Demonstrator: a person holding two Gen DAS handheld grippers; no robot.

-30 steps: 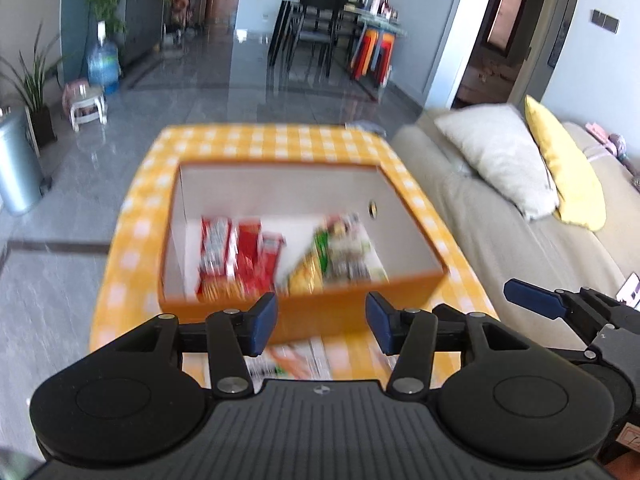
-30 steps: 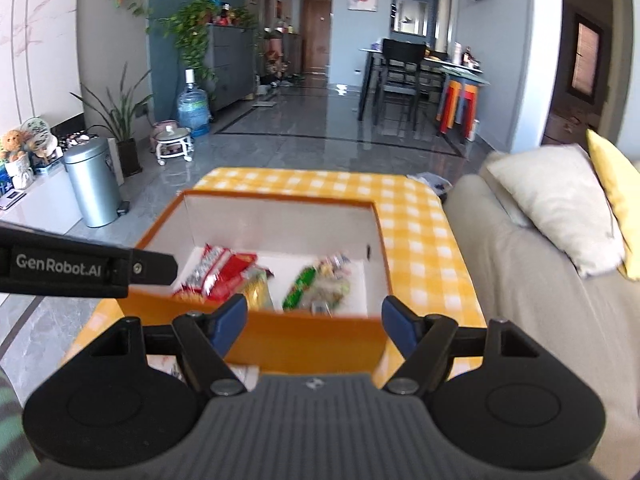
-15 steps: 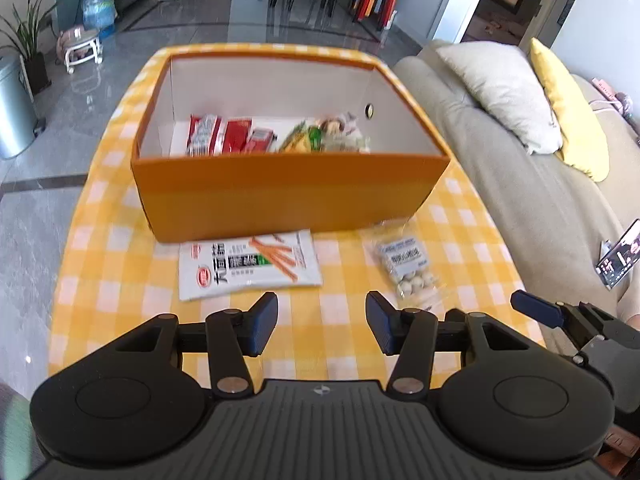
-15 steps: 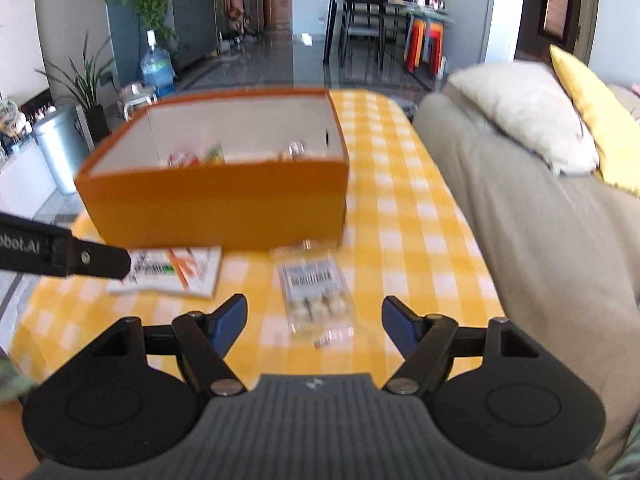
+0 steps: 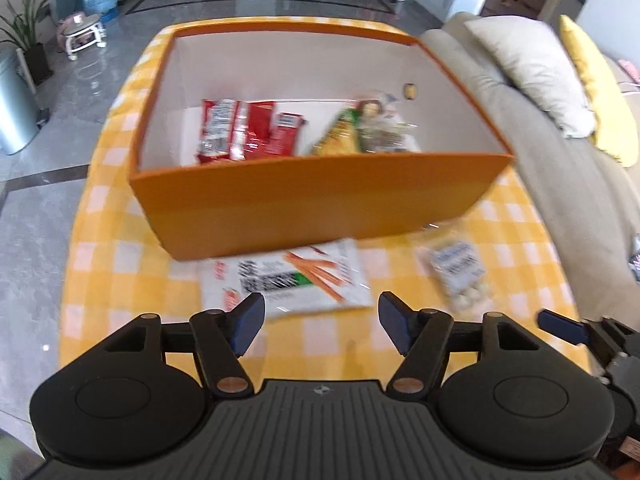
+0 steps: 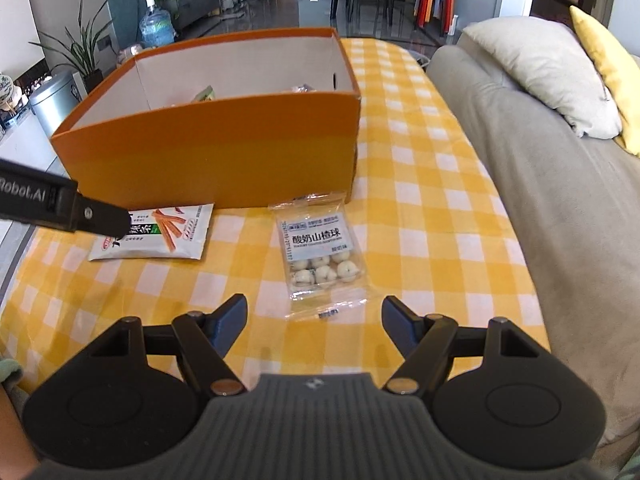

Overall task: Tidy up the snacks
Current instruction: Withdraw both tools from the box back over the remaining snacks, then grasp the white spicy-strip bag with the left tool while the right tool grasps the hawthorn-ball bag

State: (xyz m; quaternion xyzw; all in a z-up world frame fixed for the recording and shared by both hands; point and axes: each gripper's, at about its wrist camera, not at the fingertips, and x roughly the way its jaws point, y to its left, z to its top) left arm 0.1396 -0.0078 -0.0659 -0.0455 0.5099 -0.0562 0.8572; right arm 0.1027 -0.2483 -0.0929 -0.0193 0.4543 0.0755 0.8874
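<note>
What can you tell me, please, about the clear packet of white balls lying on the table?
The clear packet is a flat, see-through plastic pouch with a pale blue-and-white label above a cluster of whitish balls. It looks sealed and lies flat on the yellow checked tablecloth, its far end by the orange box. Nothing grips it.

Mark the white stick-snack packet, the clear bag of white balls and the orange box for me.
white stick-snack packet point(image 5: 288, 280), left wrist view, middle of its printed face.
clear bag of white balls point(image 6: 320, 256), right wrist view, just under its label.
orange box point(image 6: 216, 152), right wrist view, near outer wall.
</note>
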